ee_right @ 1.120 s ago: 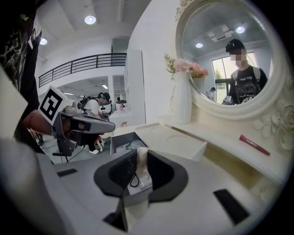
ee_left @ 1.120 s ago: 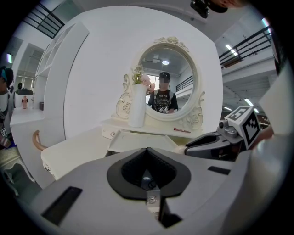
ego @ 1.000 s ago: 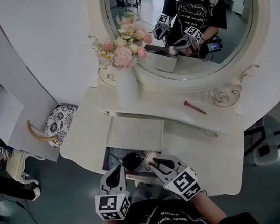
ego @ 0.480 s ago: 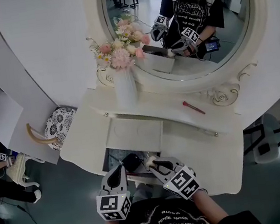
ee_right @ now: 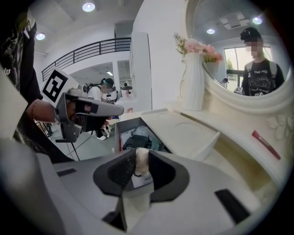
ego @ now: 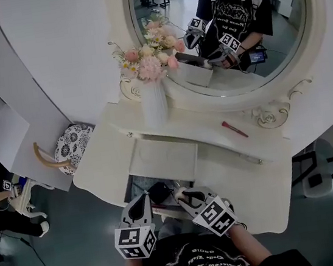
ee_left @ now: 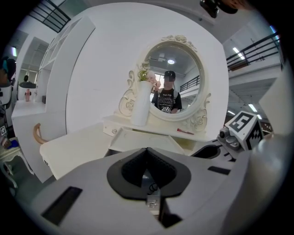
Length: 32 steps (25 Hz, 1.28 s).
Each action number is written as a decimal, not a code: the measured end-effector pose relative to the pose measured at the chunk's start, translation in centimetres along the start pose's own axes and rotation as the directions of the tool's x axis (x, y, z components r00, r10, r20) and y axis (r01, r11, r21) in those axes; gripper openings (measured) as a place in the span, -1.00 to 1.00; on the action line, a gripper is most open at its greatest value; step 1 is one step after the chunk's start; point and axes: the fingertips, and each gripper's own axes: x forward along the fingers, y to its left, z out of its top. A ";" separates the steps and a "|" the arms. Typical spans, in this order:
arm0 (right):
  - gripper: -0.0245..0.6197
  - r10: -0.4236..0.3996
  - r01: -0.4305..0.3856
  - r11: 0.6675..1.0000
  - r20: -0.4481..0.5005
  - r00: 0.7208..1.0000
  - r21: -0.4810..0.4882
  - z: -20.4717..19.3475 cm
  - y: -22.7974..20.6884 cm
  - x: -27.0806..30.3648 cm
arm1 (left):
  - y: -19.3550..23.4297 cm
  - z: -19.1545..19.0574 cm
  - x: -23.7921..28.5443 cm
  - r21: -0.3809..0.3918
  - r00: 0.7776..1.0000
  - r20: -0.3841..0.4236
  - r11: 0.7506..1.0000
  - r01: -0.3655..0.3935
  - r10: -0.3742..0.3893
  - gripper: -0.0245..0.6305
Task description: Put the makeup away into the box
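My right gripper (ego: 181, 195) (ee_right: 140, 160) hangs over the open box (ego: 138, 188) (ee_right: 120, 131) sunk in the white vanity top. A small cream makeup piece (ee_right: 141, 161) (ego: 178, 191) sits between its pads. The pads still touch it while the jaws are opening. Dark items (ee_right: 138, 137) lie inside the box, and its lid (ego: 164, 158) (ee_right: 183, 133) stands raised behind. My left gripper (ego: 143, 201) (ee_left: 147, 149) stays at the box's left side, shut and empty. A red makeup stick (ego: 234, 129) (ee_right: 265, 143) (ee_left: 185, 131) lies on the shelf under the mirror.
A white vase (ego: 154, 104) (ee_right: 193, 87) (ee_left: 139, 109) of pink flowers stands on the shelf at the left. The oval mirror (ego: 225, 23) rises behind it. A patterned stool (ego: 70, 146) stands on the floor left of the vanity.
My right gripper has dipped slightly toward the open box with the cream piece between its jaws. My left gripper has held still.
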 end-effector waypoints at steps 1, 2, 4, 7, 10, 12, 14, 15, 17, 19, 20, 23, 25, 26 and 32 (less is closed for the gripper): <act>-0.63 0.002 -0.002 1.000 -0.005 1.000 0.004 -0.1 0.0 0.1 | 0.0 0.0 0.0 0.014 1.000 -0.005 1.000 -0.001 0.001 -0.88; -0.63 0.001 -0.001 1.000 -0.014 1.000 0.009 -0.2 -0.1 0.3 | 0.0 -0.1 0.1 0.029 1.000 -0.009 1.000 -0.002 0.002 -0.88; -0.61 -0.011 0.012 1.000 -0.056 0.998 0.020 -0.7 -0.5 0.6 | -0.1 -0.1 0.2 0.042 1.000 -0.014 0.999 0.000 0.001 -0.88; -0.60 -0.017 0.021 0.999 -0.109 0.994 0.036 -1.4 -0.7 0.9 | -0.1 -0.3 0.1 0.033 1.000 -0.024 0.999 0.003 -0.003 -0.88; -0.59 -0.005 0.012 0.998 -0.115 0.993 0.054 -1.5 -0.9 1.0 | 0.2 -0.4 0.3 0.030 1.000 -0.031 1.000 0.002 -0.001 -0.88; -0.59 0.004 0.003 0.998 -0.122 0.993 0.058 -1.5 -0.9 1.1 | 0.3 -0.5 0.3 0.026 0.999 -0.032 1.000 0.000 0.001 -0.88; -0.58 0.015 -0.008 0.998 -0.132 0.991 0.058 -1.6 -0.7 1.2 | 0.3 -0.6 0.3 0.025 0.999 -0.037 1.000 0.002 -0.001 -0.88; -0.58 0.020 -0.012 0.998 -0.135 0.991 0.059 -1.6 -0.6 1.2 | 0.3 -0.6 0.3 0.026 0.999 -0.040 1.000 0.003 -0.002 -0.88; -0.58 0.025 -0.016 0.998 -0.136 0.990 0.065 -1.6 -0.5 1.3 | 0.3 -0.8 0.4 0.028 0.999 -0.046 1.000 0.003 -0.002 -0.88; -0.58 0.023 -0.013 0.997 -0.136 0.990 0.072 -1.5 -0.6 1.4 | 0.4 -0.9 0.4 0.032 0.999 -0.049 0.999 0.002 0.000 -0.88; -0.58 0.022 -0.012 0.997 -0.137 0.990 0.073 -1.6 -0.7 1.4 | 0.4 -0.9 0.4 0.032 0.999 -0.051 0.999 0.002 0.000 -0.88; -0.57 0.028 -0.018 0.997 -0.141 0.990 0.074 -1.8 -0.7 1.4 | 0.4 -1.1 0.5 0.031 0.998 -0.056 1.000 0.001 0.001 -0.88; -0.56 0.037 -0.026 0.996 -0.139 0.990 0.083 -1.7 -0.6 1.3 | 0.4 -1.2 0.5 0.028 0.998 -0.058 1.000 0.000 0.002 -0.88; -0.56 0.040 -0.028 0.996 -0.137 0.990 0.089 -1.7 -0.6 1.2 | 0.4 -1.3 0.5 0.026 0.998 -0.059 1.000 0.000 0.002 -0.88; -0.56 0.050 -0.036 0.993 -0.126 0.991 0.112 -1.6 -0.5 0.6 | -0.1 -1.5 0.8 0.028 0.998 -0.065 1.000 0.014 -0.012 -0.88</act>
